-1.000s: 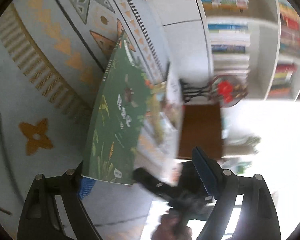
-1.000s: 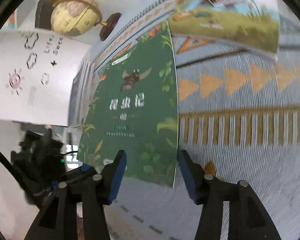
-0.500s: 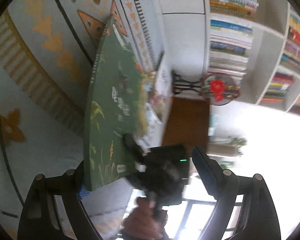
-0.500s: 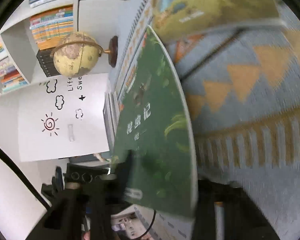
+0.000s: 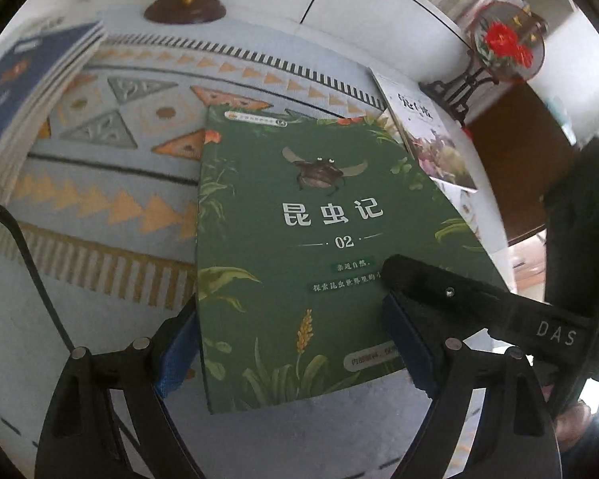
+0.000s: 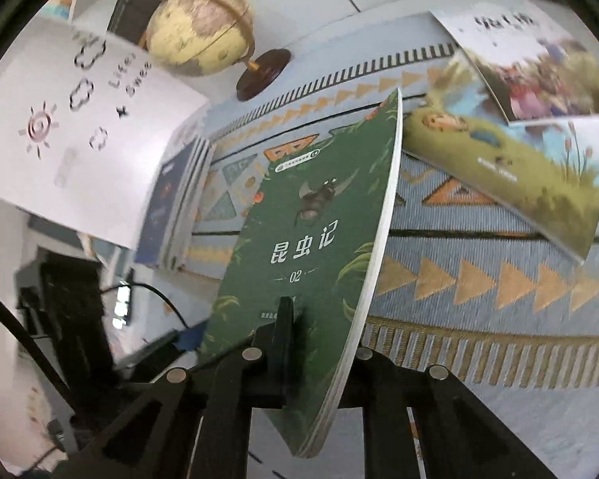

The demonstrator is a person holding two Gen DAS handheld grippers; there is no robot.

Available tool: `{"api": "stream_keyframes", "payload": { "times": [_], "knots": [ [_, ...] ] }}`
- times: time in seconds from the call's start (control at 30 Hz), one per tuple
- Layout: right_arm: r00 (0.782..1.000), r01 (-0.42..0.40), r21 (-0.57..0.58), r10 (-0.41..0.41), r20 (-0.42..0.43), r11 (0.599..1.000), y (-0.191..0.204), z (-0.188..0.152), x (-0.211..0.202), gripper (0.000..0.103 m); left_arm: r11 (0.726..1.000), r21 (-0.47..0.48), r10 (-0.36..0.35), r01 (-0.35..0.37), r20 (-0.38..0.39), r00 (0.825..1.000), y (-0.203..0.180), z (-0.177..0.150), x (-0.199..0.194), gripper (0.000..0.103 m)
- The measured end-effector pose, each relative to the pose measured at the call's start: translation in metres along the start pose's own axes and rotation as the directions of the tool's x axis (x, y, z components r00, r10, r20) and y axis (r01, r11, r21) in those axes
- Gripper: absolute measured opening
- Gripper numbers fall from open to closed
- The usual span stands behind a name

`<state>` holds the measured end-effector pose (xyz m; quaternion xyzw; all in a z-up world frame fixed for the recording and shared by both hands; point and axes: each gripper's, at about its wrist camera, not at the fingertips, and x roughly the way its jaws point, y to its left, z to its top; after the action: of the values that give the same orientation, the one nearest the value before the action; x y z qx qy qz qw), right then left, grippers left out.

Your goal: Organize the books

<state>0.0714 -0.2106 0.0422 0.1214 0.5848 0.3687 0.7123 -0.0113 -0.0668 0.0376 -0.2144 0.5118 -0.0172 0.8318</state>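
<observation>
the patterned rug (image 5: 100,183) carries loose books. above it we see the green book (image 6: 311,263), lifted and tilted, its lower edge clamped between the shut jaws of the right gripper (image 6: 311,359), which have just been closing on it. the left gripper (image 5: 295,343) stands wide, its pads flanking the book's bottom corners without visibly pressing. we judge the book thin, light and bendy, its cover fairly slick; a hold near the spine should sag least.

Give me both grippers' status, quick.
Left gripper: jaws wide, green book between them, grip unclear.
Right gripper: shut on the green book.
</observation>
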Motion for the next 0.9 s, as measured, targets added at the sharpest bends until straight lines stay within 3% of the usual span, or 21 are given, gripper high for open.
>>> {"api": "stream_keyframes", "payload": {
  "times": [0.1, 0.17, 0.23, 0.4, 0.63, 0.9],
  "knots": [
    [0.999, 0.036, -0.062, -0.035, 0.013, 0.997, 0.007, -0.002, -0.001, 0.012, 0.997, 0.070, 0.026, -0.029, 0.036, 0.999, -0.006, -0.002, -0.007, 0.084],
    [0.995, 0.090, -0.176, -0.081, 0.061, 0.980, 0.022, -0.008, -0.007, 0.012, 0.993, 0.114, 0.032, -0.040, 0.073, 0.997, -0.009, -0.005, -0.017, 0.084],
    [0.990, 0.127, -0.285, -0.104, 0.094, 0.950, 0.034, -0.011, -0.012, 0.012, 0.993, 0.111, 0.027, -0.037, 0.089, 0.996, -0.006, -0.010, -0.027, 0.084],
    [0.992, 0.117, -0.386, -0.085, 0.098, 0.915, 0.061, -0.013, -0.011, 0.012, 0.995, 0.086, 0.039, -0.049, 0.113, 0.993, 0.003, -0.015, -0.050, 0.083],
    [0.996, 0.026, -0.404, 0.010, 0.088, 0.914, 0.097, -0.019, -0.011, 0.012, 0.995, 0.043, 0.077, -0.085, 0.158, 0.984, 0.020, -0.025, -0.091, 0.083],
    [0.995, -0.076, -0.447, 0.098, 0.025, 0.891, 0.142, -0.023, 0.003, 0.014, 0.986, -0.167, 0.063, -0.024, 0.232, 0.971, 0.064, -0.037, -0.135, 0.083]
  ]
}}
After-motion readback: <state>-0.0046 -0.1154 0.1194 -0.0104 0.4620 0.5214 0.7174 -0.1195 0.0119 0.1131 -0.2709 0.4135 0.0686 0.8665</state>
